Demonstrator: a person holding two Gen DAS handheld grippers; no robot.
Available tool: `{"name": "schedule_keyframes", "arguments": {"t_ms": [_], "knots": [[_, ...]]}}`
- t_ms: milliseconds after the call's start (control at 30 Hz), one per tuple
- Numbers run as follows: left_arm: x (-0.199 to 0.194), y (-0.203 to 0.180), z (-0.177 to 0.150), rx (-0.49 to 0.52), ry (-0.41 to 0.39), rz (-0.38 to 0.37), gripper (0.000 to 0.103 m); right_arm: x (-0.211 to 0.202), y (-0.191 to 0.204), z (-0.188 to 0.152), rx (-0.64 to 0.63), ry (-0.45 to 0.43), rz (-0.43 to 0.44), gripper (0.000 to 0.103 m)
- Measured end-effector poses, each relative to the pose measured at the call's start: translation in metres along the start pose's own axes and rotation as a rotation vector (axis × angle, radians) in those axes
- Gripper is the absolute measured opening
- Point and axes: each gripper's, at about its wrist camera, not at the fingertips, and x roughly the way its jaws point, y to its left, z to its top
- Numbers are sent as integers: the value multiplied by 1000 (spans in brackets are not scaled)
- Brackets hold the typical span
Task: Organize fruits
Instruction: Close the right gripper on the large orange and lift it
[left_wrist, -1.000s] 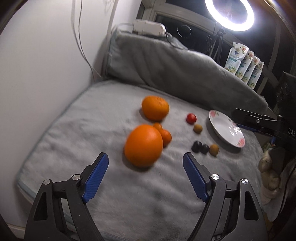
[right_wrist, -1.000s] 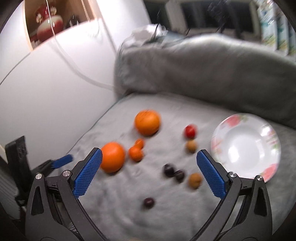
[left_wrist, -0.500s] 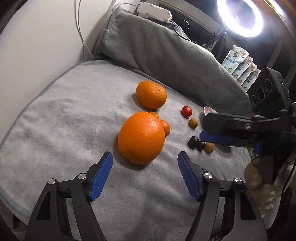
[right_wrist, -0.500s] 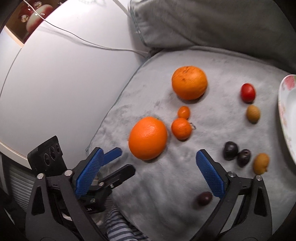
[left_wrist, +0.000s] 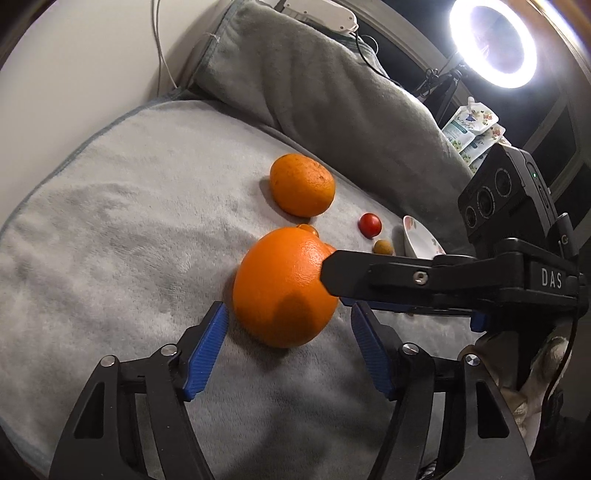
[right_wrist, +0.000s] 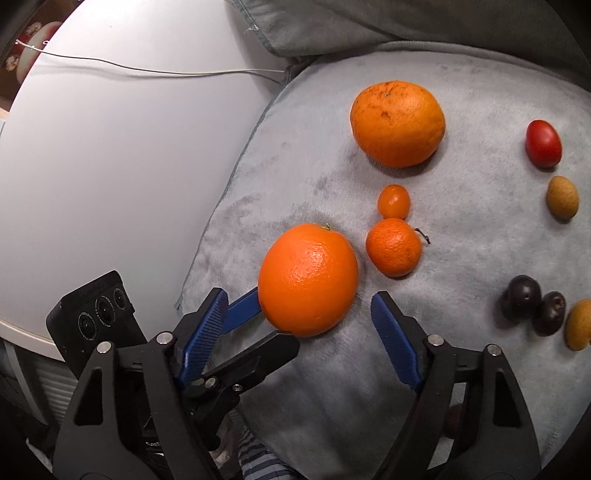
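Big orange (right_wrist: 308, 279) lies near the blanket's (right_wrist: 480, 92) left edge, w/ the left gripper (left_wrist: 288, 325) and right gripper (right_wrist: 299, 314) on either side of it, jaws closing, pads not touching. Just right of it: mandarin (right_wrist: 393, 246), w/ a smaller fruit (right_wrist: 393, 201) touching behind. 2nd orange (right_wrist: 397, 123) farther back. Far right: tomato (right_wrist: 543, 143), longan (right_wrist: 562, 197) before it, then 2 plums (right_wrist: 521, 297) touching. Plate (left_wrist: 421, 242) beyond, right.
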Motion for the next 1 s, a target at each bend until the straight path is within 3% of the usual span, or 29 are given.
{"name": "schedule_keyframes", "arguments": {"t_ms": [300, 433, 1000], "knots": [[10, -1, 2, 12, 14, -1, 65, 19, -9, 10, 37, 3, -29, 72], [14, 0, 0, 18, 19, 13, 64, 26, -11, 11, 42, 11, -1, 67], [3, -28, 3, 73, -9, 31, 64, 5, -2, 1, -10, -44, -13, 66]]}}
